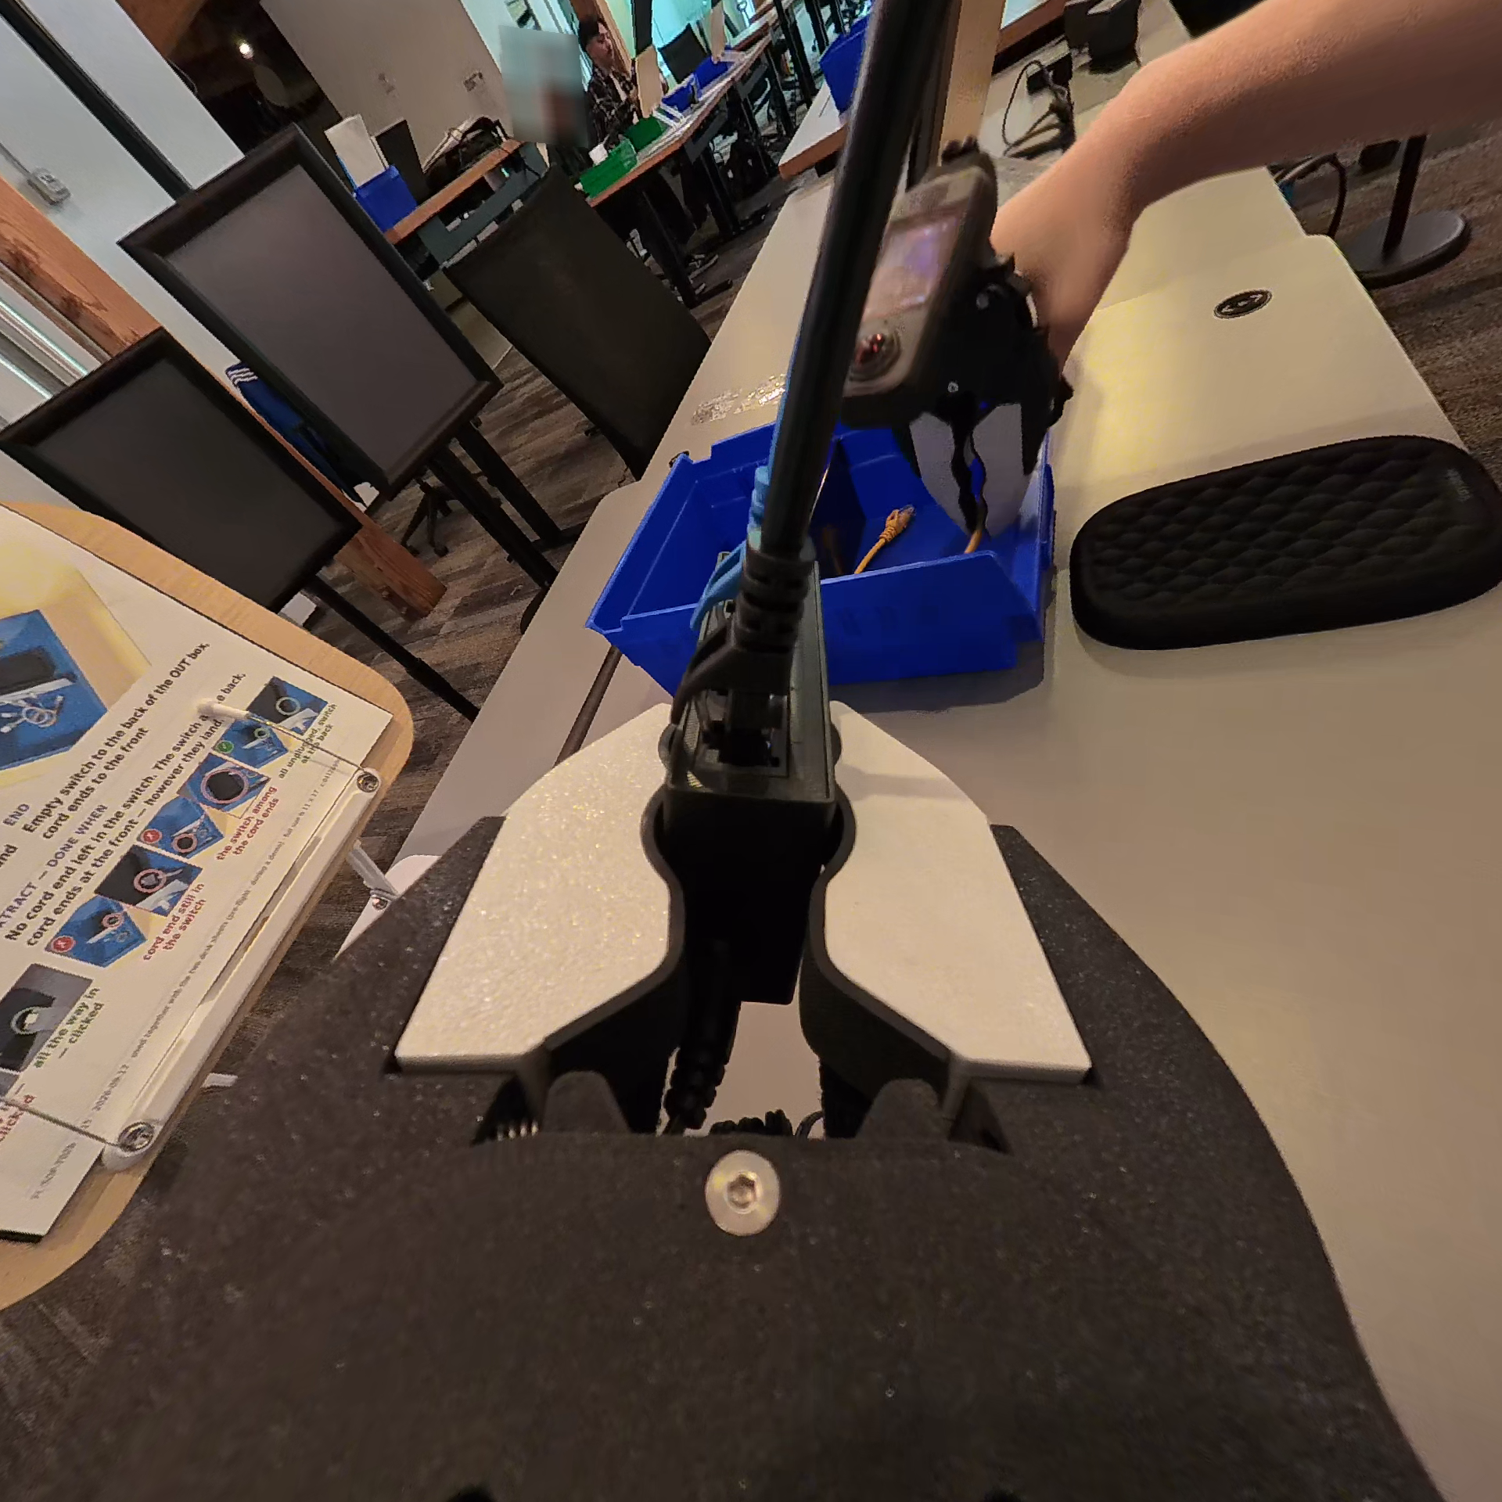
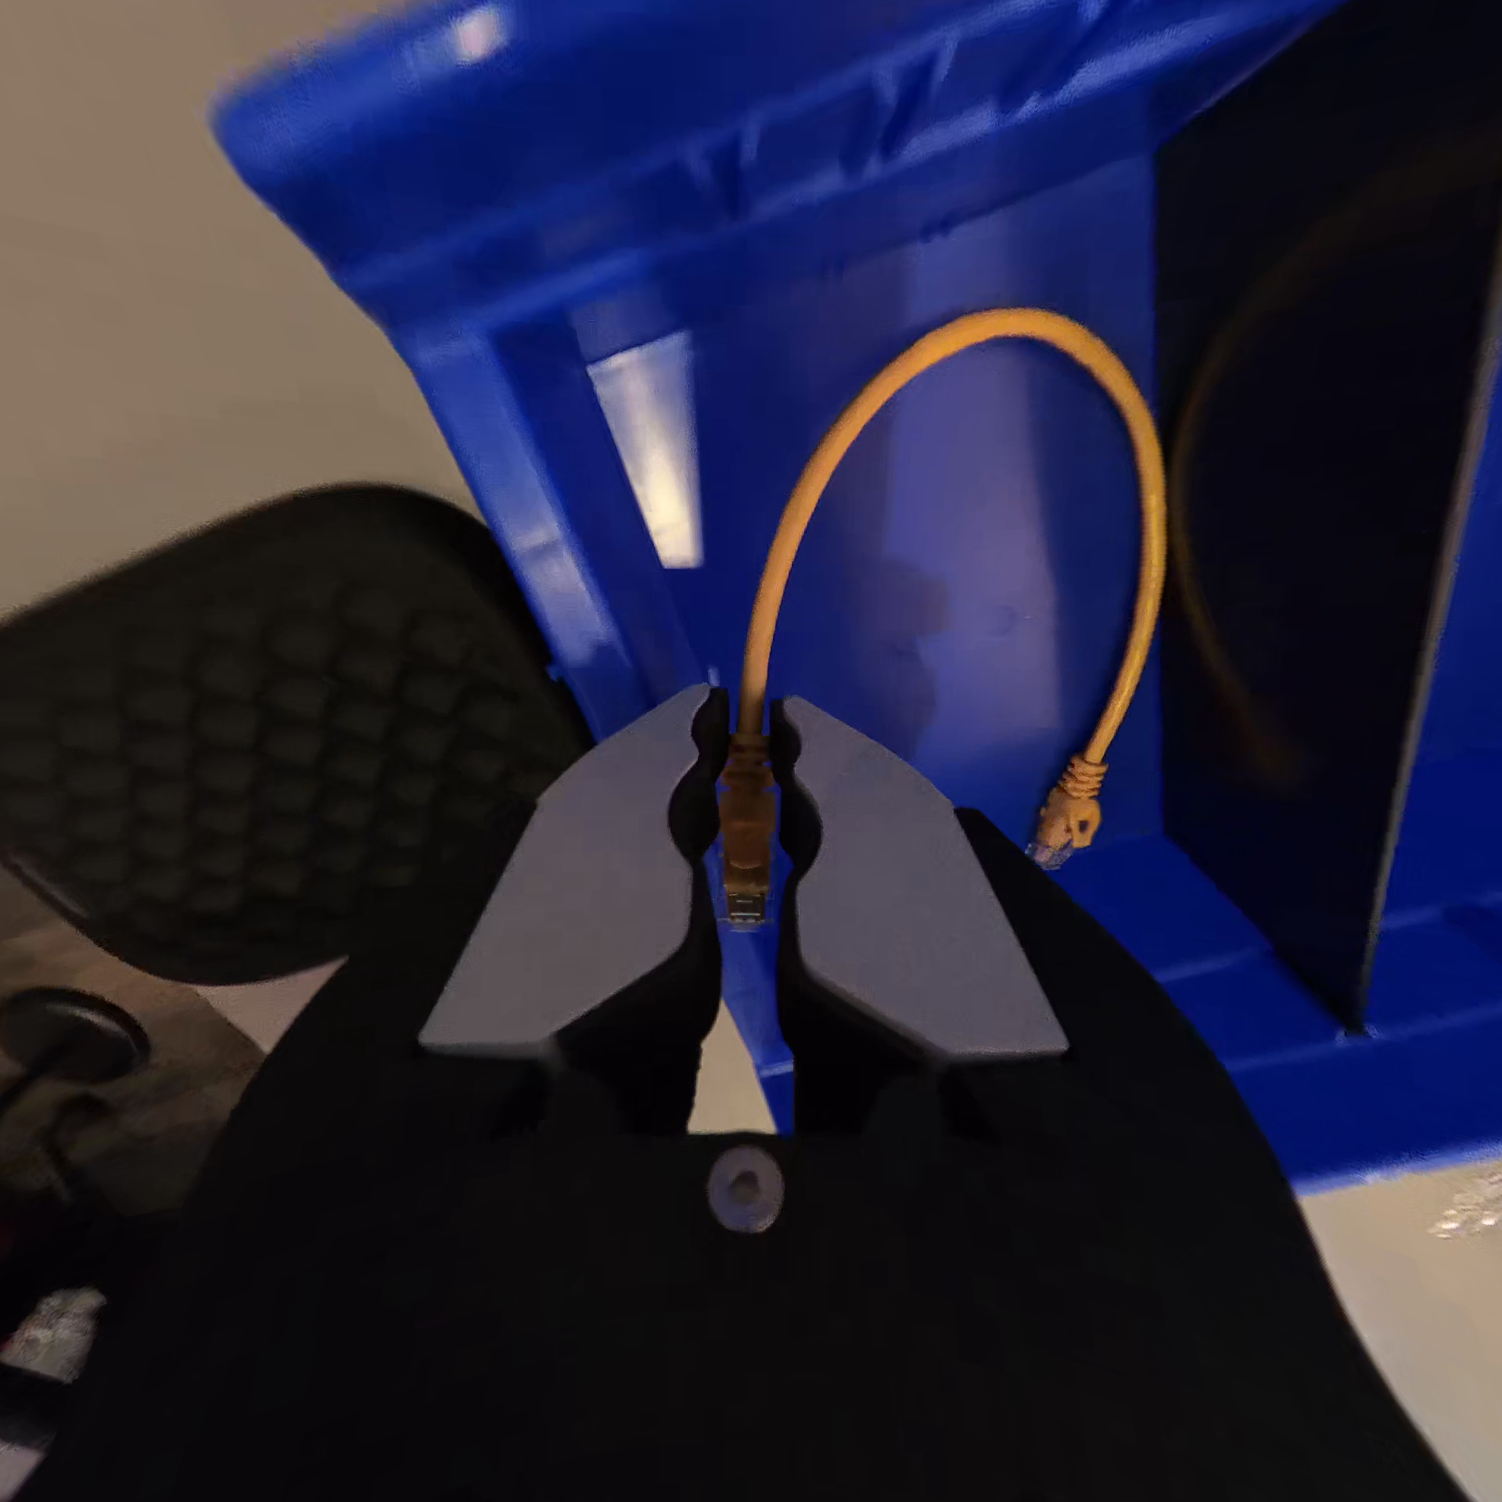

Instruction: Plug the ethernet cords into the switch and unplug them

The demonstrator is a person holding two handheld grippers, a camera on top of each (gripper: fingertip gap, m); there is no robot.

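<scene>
Left of the blue bin [image 1: 918, 626], the left claw [image 1: 752, 780] clamps the black switch [image 1: 752, 821] — rigid, black cord [image 1: 845, 268] already plugged in. Inside the bin, the right claw [image 2: 752, 805] pinches the orange cord [image 2: 959, 390] by its stiff plug boot — light, springy; best held there.

Blue bin [image 1: 918, 626]: glossy smooth plastic. Wrist rest [image 1: 1292, 540]: matt black quilted fabric. Orange cord [image 2: 959, 341]: smooth rubbery jacket, clear plastic plug. Left gripper [image 1: 752, 780]: grainy white finger plates, rough black body. Desk [image 1: 1219, 894]: smooth matt.
</scene>
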